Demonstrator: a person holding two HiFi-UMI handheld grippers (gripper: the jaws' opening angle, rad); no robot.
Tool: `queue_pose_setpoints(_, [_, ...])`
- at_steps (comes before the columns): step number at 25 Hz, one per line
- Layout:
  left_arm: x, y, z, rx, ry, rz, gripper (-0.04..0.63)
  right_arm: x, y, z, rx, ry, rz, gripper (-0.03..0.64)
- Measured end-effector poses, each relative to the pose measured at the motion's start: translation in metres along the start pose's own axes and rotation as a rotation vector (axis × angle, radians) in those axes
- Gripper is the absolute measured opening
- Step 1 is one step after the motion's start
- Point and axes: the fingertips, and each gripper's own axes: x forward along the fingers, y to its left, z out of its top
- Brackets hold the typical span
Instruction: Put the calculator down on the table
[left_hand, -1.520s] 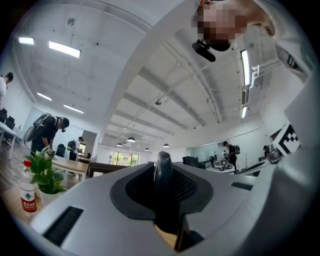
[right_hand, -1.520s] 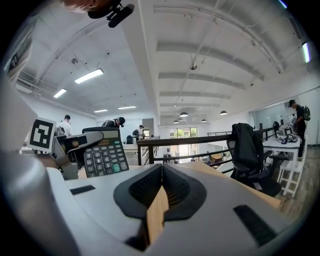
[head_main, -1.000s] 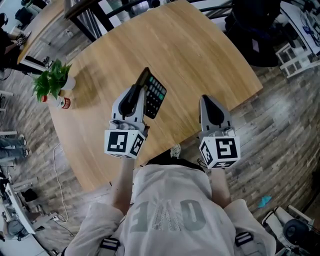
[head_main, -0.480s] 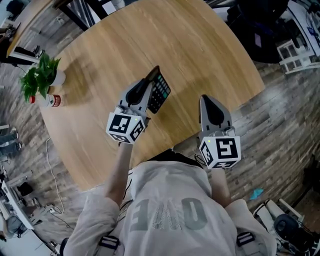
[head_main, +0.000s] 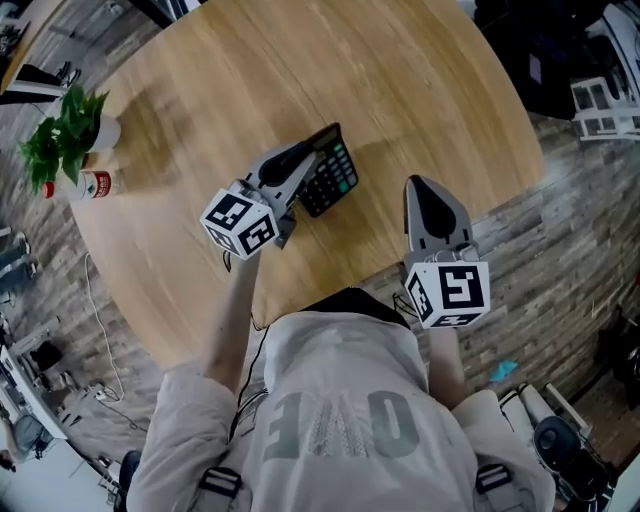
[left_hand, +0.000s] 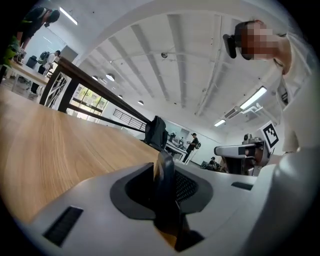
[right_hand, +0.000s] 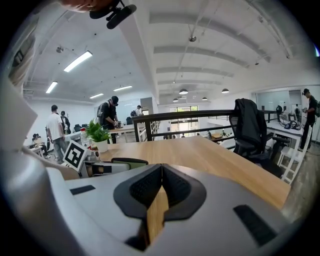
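The bench (head_main: 420, 90) is pale matt wood with fine grain, the calculator (head_main: 338, 180) black plastic (smooth, barely shiny), the floor (head_main: 565, 235) grey planks.

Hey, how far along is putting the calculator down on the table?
Done: the left gripper has the calculator clamped by one edge and holds it low over the table, keys up. In hand: the set-down itself; whether it touches the wood I can't tell. Left: rest it flat, open the jaws, back off. The right gripper is shut and empty, off to the side.
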Motion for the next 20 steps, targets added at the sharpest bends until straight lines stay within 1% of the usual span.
queue_pose_setpoints(4, [0.0, 0.011, -0.012, -0.009, 0.028, 0.007, 0.08, 0.005, 0.0, -0.006, 0.006, 0.022, -0.002, 0.02])
queue_pose_setpoints(5, [0.0, 0.014, -0.014, 0.001, 0.034, 0.016, 0.08, 0.007, 0.001, -0.008, 0.006, 0.028, 0.0, 0.019])
queue_pose_setpoints(10, [-0.001, 0.024, -0.022, 0.082, 0.082, 0.063, 0.083, 0.018, 0.011, -0.007, -0.01, 0.042, 0.027, 0.018])
queue_pose_setpoints(15, [0.0, 0.032, -0.027, 0.17, 0.122, 0.117, 0.105, 0.029, 0.019, -0.002, -0.032, 0.045, 0.049, 0.02])
queue_pose_setpoints(18, [0.002, 0.034, -0.027, 0.207, 0.126, 0.141, 0.115, 0.035, 0.022, -0.001, -0.036, 0.047, 0.059, 0.02])
queue_pose_setpoints(20, [0.002, 0.036, -0.026, 0.255, 0.13, 0.178, 0.134, 0.038, 0.023, -0.001, -0.038, 0.05, 0.065, 0.018])
